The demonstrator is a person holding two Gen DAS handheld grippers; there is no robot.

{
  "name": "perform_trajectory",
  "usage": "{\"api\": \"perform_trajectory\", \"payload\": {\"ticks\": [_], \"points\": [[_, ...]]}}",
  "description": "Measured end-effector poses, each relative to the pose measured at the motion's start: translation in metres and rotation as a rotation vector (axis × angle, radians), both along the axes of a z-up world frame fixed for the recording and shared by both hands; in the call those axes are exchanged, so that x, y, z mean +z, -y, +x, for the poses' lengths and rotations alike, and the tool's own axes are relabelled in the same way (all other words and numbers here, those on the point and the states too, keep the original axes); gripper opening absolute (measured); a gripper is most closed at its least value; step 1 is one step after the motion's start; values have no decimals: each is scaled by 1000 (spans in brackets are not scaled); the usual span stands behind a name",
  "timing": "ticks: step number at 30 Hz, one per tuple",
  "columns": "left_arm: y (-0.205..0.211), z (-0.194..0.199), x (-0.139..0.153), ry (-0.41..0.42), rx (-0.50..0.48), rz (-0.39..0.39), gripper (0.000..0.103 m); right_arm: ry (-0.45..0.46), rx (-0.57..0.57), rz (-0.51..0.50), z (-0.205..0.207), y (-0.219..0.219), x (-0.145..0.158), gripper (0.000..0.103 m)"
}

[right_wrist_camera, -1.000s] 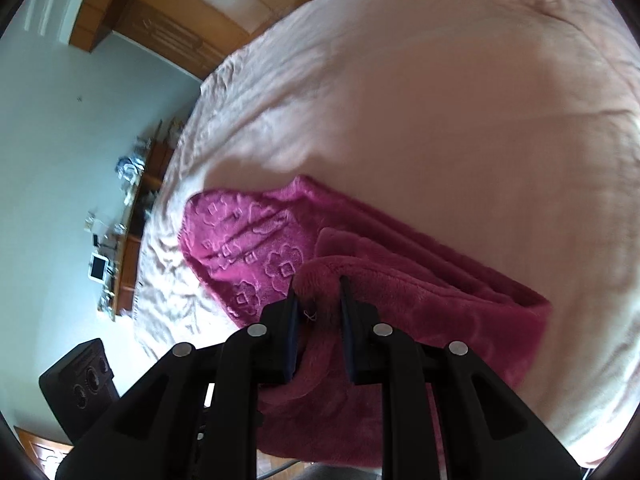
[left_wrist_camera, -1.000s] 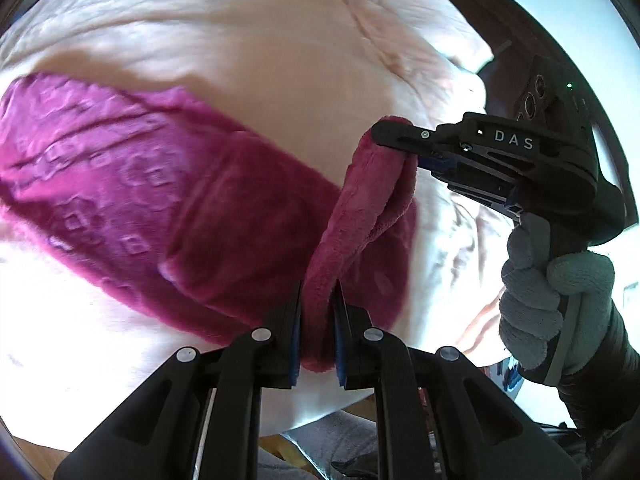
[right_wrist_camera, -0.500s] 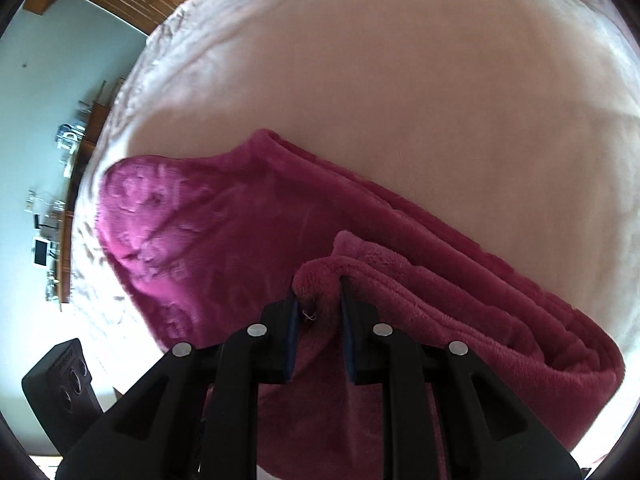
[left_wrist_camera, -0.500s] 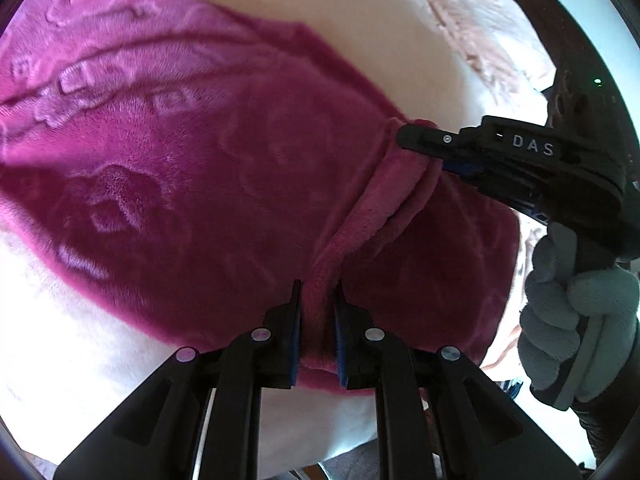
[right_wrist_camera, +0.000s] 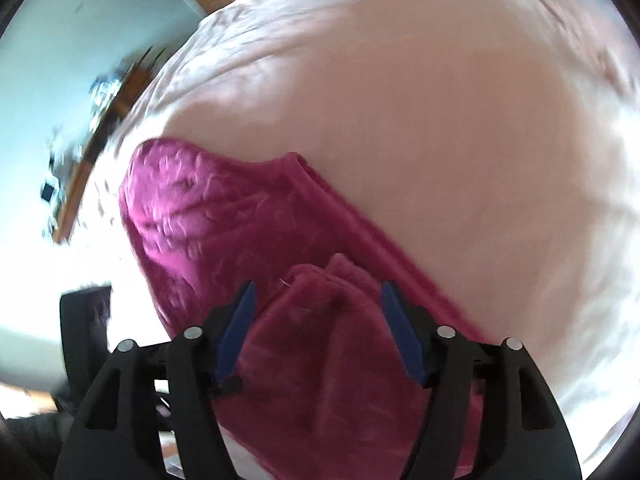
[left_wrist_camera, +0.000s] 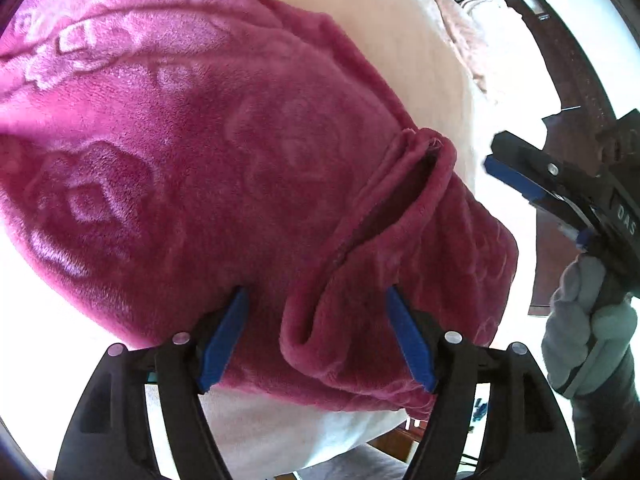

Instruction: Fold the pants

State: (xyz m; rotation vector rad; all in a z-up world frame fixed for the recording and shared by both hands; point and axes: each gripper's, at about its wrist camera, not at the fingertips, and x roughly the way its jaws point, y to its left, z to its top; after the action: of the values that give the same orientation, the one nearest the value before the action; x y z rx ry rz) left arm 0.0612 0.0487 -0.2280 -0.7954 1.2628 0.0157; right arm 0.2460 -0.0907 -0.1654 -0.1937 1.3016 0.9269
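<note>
Left wrist view: looks steeply down along the left gripper [left_wrist_camera: 316, 338], very near the pants [left_wrist_camera: 224, 168], which fill most of the frame. Pale bed cover [left_wrist_camera: 408, 52] from 12 to 2 o'clock; right gripper [left_wrist_camera: 532, 184] and its gloved hand [left_wrist_camera: 584, 332] at 3 o'clock.

Right wrist view: looks steeply down along the right gripper [right_wrist_camera: 316, 332], a little farther off, motion-blurred. Pants [right_wrist_camera: 208, 216] at 6 to 9 o'clock, bed cover [right_wrist_camera: 440, 120] across the top.

Shared: the pants' folded edge and bed cover.
</note>
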Motion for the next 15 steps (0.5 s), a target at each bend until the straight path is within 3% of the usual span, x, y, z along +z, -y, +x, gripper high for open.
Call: {"api": "perform_trajectory", "payload": {"ticks": [3,9,15], "points": [[13,-2,-4,-8,26,-2,72,26,81,-39,3,1,-5,70],[37,-4,-9,-7,46,27,81,-39,237,-57,6,-24,-32,70],[57,22,-16,-15,59,18,82,-81,333,-107,7,-44,-62,69]]}}
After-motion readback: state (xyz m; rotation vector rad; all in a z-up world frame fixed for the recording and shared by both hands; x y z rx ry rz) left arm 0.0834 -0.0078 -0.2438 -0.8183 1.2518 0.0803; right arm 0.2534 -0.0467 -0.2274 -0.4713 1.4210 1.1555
